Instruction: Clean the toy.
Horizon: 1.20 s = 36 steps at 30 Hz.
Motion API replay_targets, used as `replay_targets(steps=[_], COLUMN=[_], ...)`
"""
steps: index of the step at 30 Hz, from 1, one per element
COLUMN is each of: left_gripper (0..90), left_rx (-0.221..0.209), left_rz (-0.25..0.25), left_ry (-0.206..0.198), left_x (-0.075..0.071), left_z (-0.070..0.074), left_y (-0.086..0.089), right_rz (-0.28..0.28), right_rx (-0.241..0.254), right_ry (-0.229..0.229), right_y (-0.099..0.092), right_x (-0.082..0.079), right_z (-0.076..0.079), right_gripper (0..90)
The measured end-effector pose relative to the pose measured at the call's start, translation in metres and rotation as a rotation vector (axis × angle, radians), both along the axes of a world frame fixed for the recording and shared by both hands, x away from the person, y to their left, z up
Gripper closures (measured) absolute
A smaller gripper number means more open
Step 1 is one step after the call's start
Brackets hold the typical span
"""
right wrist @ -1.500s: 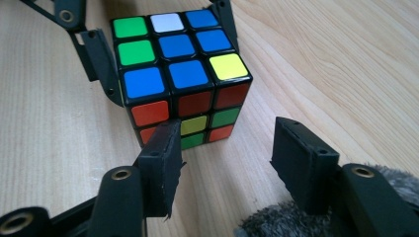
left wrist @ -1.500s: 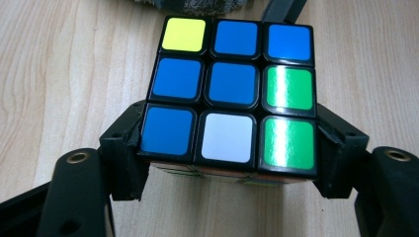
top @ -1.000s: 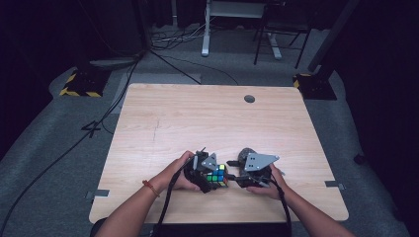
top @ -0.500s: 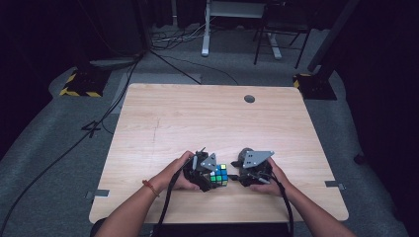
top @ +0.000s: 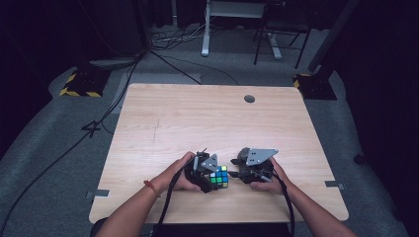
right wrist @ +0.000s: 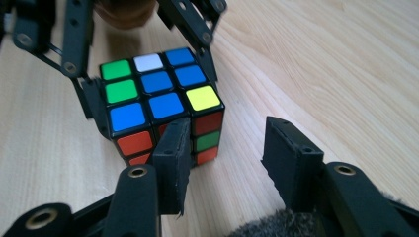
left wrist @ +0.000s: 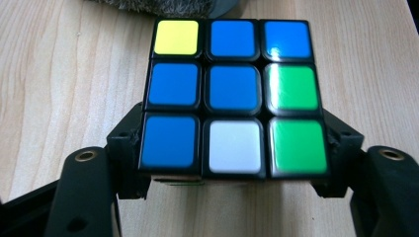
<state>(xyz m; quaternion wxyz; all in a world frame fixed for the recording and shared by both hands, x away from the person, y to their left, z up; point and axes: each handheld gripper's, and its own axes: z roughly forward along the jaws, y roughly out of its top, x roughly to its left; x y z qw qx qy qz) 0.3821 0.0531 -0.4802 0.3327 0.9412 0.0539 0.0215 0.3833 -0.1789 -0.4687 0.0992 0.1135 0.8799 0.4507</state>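
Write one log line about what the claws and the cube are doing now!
left claw: shut on cube | right claw: open, beside cube | cube: on table

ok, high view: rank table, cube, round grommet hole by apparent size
1. table, by far the largest.
2. cube, held between the jaws of the left gripper.
3. grommet hole, smallest. It sits farther from the camera than the cube, so the gap may be somewhat overstated.
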Motion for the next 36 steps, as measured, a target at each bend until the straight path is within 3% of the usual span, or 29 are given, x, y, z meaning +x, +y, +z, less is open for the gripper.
replay_targets(steps=[2, 4, 6, 7, 8, 9, 11, 15, 17, 20, 27, 29, 30, 33, 36], left_gripper=[31.1, 31.4, 31.3, 29.4, 29.4, 25.4, 26.5, 32.3, 32.9, 33.3, 33.2, 33.1, 33.1, 33.1, 33.2], left_rx=[0.018, 0.014, 0.019, 0.02, 0.021, 0.031, 0.042, 0.046, 0.044, 0.014, -0.024, -0.025, -0.028, -0.037, -0.052], left_rz=[-0.001, -0.008, 0.0, 0.005, 0.014, 0.015, 0.01, 0.002, -0.011, -0.018, -0.037, -0.049, -0.052, -0.054, -0.054], left_ry=[-0.008, -0.013, -0.011, -0.015, -0.015, -0.01, -0.011, -0.009, -0.003, -0.005, -0.026, -0.035, -0.038, -0.049, -0.064], left_x=[-0.001, 0.0, 0.0, 0.001, 0.002, 0.002, 0.002, 0.001, 0.001, -0.001, -0.006, -0.008, -0.009, -0.011, -0.012], left_z=[0.0, 0.0, 0.0, 0.0, 0.0, -0.001, -0.002, -0.005, -0.004, -0.003, 0.001, 0.001, 0.001, 0.002, 0.005], left_y=[-0.003, -0.003, -0.002, -0.002, -0.003, -0.003, -0.004, -0.008, -0.008, -0.009, -0.013, -0.017, -0.019, -0.022, -0.023], right_rz=[0.023, -0.001, -0.004, -0.017, -0.017, -0.023, -0.025, -0.013, -0.008, -0.006, 0.019, 0.043, 0.045, 0.043, 0.038], right_rx=[0.01, -0.044, -0.041, -0.086, -0.086, -0.142, -0.171, -0.17, -0.179, -0.093, -0.043, 0.02, 0.001, -0.007, 0.028], right_ry=[-0.008, -0.054, -0.039, -0.023, -0.023, -0.014, -0.003, 0.008, -0.012, 0.007, -0.032, -0.034, -0.063, -0.086, -0.06], right_y=[0.003, 0.007, 0.007, 0.004, 0.004, 0.005, 0.007, 0.012, 0.013, 0.006, 0.001, 0.002, 0.004, 0.007, 0.009], right_x=[-0.003, -0.005, -0.005, -0.002, -0.002, 0.0, 0.0, 0.001, 0.002, 0.003, -0.004, -0.009, -0.012, -0.015, -0.015], right_z=[0.004, 0.007, 0.006, 0.001, 0.001, -0.006, -0.01, -0.013, -0.014, -0.009, 0.003, 0.013, 0.017, 0.023, 0.024], right_gripper=[54.4, 55.2, 55.2, 55.0, 55.0, 53.2, 51.8, 51.4, 51.3, 52.2, 52.8, 54.1, 54.1, 54.8, 55.3])
